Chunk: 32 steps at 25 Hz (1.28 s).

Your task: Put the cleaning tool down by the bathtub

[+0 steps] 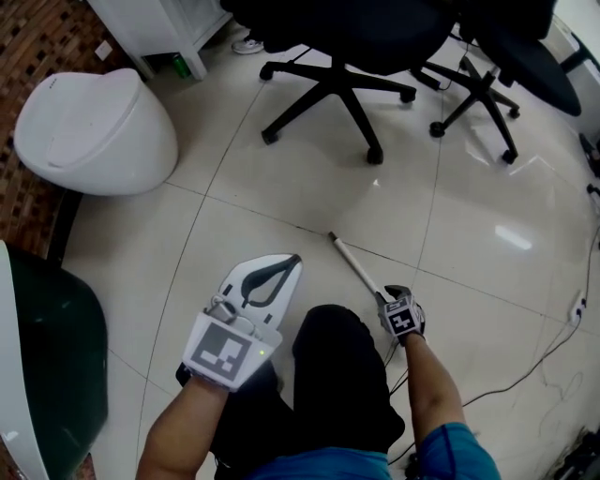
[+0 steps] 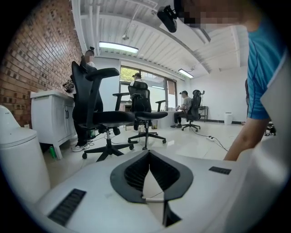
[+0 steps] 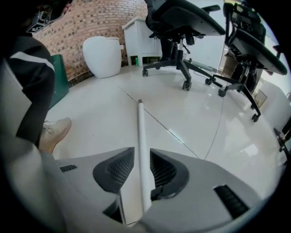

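Note:
The cleaning tool (image 1: 354, 265) shows as a thin white pole slanting up-left over the pale floor tiles. My right gripper (image 1: 382, 298) is shut on its near end. In the right gripper view the pole (image 3: 141, 136) runs between the two dark pads, and its far tip is at or near the floor. My left gripper (image 1: 292, 261) hovers to the left of my leg, its tips together with nothing between them (image 2: 148, 154). A dark green tub with a white rim (image 1: 47, 356), apparently the bathtub, lies at the left edge.
A white rounded toilet (image 1: 94, 131) stands at upper left beside a white cabinet (image 1: 155, 23). Two black office chairs (image 1: 347, 56) (image 1: 497, 66) stand at the back. A cable (image 1: 525, 366) and power strip (image 1: 578, 307) lie at right. My black-trousered leg (image 1: 342, 375) is between the grippers.

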Tool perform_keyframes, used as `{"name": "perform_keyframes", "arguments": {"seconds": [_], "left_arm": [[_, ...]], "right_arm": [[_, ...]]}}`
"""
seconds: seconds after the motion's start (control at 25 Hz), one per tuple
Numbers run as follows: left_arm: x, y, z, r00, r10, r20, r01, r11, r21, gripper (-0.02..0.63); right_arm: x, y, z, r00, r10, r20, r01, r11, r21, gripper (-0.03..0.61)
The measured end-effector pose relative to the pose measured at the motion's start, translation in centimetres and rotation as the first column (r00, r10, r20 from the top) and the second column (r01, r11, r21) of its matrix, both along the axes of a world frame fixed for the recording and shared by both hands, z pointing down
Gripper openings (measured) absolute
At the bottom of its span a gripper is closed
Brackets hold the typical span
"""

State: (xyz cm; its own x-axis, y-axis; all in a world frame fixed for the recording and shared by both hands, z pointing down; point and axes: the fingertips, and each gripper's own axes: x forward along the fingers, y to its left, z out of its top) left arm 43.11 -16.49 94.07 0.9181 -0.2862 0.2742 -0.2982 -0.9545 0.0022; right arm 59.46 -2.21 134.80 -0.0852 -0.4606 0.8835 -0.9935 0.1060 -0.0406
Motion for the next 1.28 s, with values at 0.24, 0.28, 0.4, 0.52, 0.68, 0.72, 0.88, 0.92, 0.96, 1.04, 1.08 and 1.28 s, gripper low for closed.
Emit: {"name": "perform_keyframes", "arguments": {"seconds": [0.24,0.28,0.4,0.52,0.68,0.72,0.88,0.92,0.96,1.04,1.08,1.28], "left_arm": [[-1.0,0.3,0.7,1.0,-0.004,0.016,0.004,1.0,-0.028,0.002],[-1.1,0.3,0.9,1.0,-0.002,0.023,0.003,1.0,-0.027,0.002],[-1.3,0.3,1.3,1.0,0.001,0.029,0.0,0.999,-0.035,0.002],[-0.9,0.4,1.1,1.0,0.008,0.023,-0.007,0.999,-0.04,0.002],[-0.8,0.4,1.1,1.0,0.021,0.006,-0.02,0.998,-0.057,0.002],[-0.7,0.3,1.0,1.0,0.021,-0.004,-0.021,0.998,-0.064,0.002],[-0.3,0.2,0.6,0.999,0.029,-0.035,-0.032,0.996,-0.078,0.002],[-0.3,0.2,0.6,0.999,0.032,-0.038,-0.035,0.996,-0.078,0.002],[-0.2,0.1,0.6,0.999,0.032,-0.04,-0.035,0.996,-0.079,0.002],[-0.2,-0.2,0.6,0.999,0.028,-0.046,-0.032,0.996,-0.085,0.002],[-0.2,-0.4,0.5,0.998,0.025,-0.051,-0.03,0.996,-0.088,0.002],[0.0,-1.1,0.4,0.998,0.025,-0.064,-0.03,0.997,-0.075,0.002]], "right_arm": [[0.9,0.8,4.3,0.998,-0.029,-0.054,0.024,0.996,-0.089,0.152],[0.9,1.0,5.0,0.998,-0.032,-0.055,0.026,0.994,-0.106,0.152],[0.3,2.1,7.2,0.996,-0.078,-0.044,0.07,0.985,-0.16,0.152],[0.0,2.6,8.3,0.993,-0.105,-0.045,0.094,0.974,-0.207,0.152],[0.3,2.3,8.5,0.996,-0.08,-0.048,0.068,0.973,-0.221,0.153],[0.4,2.3,8.5,0.997,-0.072,-0.04,0.061,0.973,-0.221,0.153],[0.1,2.4,8.6,0.998,-0.059,-0.025,0.051,0.973,-0.225,0.14],[-0.3,2.5,8.7,0.997,-0.07,-0.02,0.063,0.972,-0.225,0.113],[-0.6,2.5,8.7,0.996,-0.081,-0.025,0.073,0.971,-0.229,0.1],[-0.7,2.6,8.5,0.995,-0.082,-0.052,0.067,0.968,-0.241,0.092],[-0.6,2.6,8.4,0.995,-0.076,-0.061,0.059,0.968,-0.244,0.092],[-0.9,2.9,7.3,0.995,-0.08,-0.066,0.062,0.968,-0.242,0.091]]}}
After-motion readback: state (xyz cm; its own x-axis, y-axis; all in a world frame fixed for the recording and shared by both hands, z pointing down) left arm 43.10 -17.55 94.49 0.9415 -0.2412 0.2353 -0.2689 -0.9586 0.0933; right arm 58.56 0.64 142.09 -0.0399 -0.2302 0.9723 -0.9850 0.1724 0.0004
